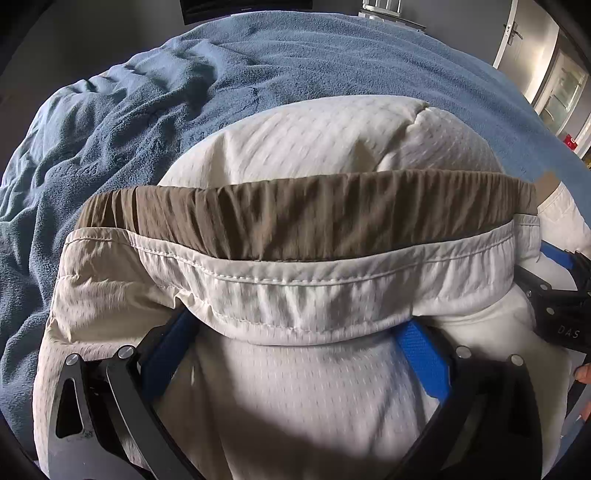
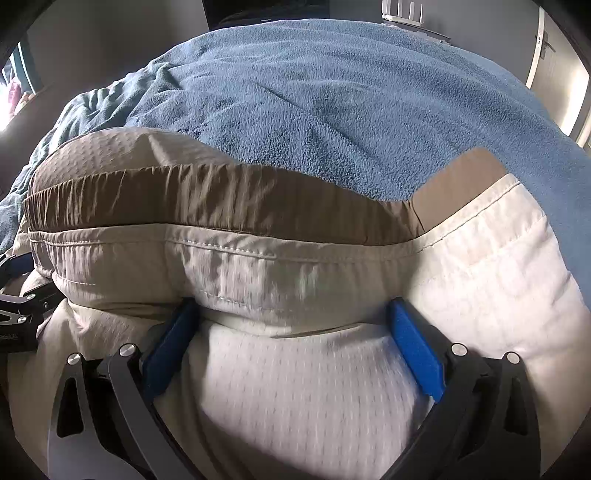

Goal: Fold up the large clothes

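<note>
A pair of cream shorts (image 1: 325,136) with a brown inner waistband (image 1: 295,214) lies on a blue fleece blanket (image 1: 155,96). The waist edge is folded back over the fabric. My left gripper (image 1: 295,332) stands wide open, its blue pads (image 1: 421,354) either side of the cream fabric under the waistband fold. In the right wrist view the same shorts (image 2: 480,280) and waistband (image 2: 207,206) fill the lower frame. My right gripper (image 2: 295,325) is also wide open, pads (image 2: 413,343) straddling the fabric. The right gripper's body shows in the left wrist view (image 1: 557,310).
The blue blanket (image 2: 332,103) covers the surface beyond the shorts, rumpled on the left. A door with a handle (image 1: 517,40) and glass panels stand at the far right. A dark screen (image 1: 243,7) sits at the far edge.
</note>
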Demonstrator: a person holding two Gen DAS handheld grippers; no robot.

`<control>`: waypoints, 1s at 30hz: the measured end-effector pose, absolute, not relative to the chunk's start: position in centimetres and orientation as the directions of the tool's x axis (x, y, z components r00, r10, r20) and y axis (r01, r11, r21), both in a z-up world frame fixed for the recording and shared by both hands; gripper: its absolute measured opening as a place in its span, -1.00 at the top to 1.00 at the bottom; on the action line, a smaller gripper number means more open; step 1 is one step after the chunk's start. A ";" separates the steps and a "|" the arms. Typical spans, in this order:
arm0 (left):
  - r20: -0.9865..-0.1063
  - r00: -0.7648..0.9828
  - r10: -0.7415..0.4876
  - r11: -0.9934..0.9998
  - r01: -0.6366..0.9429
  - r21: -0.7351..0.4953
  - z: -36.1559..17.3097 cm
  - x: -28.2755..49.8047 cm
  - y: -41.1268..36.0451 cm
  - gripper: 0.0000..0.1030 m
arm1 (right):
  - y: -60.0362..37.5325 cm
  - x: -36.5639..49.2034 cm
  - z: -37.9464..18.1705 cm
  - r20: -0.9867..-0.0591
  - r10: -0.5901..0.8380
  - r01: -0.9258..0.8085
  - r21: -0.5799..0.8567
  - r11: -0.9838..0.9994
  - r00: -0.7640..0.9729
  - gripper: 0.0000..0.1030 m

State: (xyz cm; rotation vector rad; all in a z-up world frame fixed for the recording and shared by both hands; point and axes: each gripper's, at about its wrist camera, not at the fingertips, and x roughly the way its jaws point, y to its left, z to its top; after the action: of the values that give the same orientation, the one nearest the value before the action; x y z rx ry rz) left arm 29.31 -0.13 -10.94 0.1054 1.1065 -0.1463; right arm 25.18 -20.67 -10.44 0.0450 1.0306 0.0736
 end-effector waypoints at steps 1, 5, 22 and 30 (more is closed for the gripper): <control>-0.895 0.442 -0.066 0.985 0.170 0.012 -11.0 29.4 -0.1 -0.92 | -20.7 25.2 -10.4 -0.854 0.082 -0.040 0.072 0.997 0.513 -0.87; -0.890 0.451 -0.067 0.985 0.170 0.012 -10.9 29.2 -0.1 -0.92 | -20.7 25.2 -10.5 -0.853 0.083 -0.040 0.072 0.997 0.515 -0.87; -0.829 0.553 -0.087 0.986 0.165 0.007 -11.0 26.6 0.7 -0.91 | -20.8 24.1 -10.5 -0.816 0.084 -0.038 0.076 0.996 0.572 -0.87; -0.750 0.653 -0.105 0.988 0.155 -0.004 -10.4 23.8 1.2 -0.91 | -21.2 22.7 -9.9 -0.758 0.108 -0.039 0.108 0.993 0.643 -0.87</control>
State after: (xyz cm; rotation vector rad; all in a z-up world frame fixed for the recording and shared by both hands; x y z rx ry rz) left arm 23.81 1.18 -10.37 0.0626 0.8468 -0.1474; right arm 22.67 -21.16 -9.95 0.0840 0.8689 0.0838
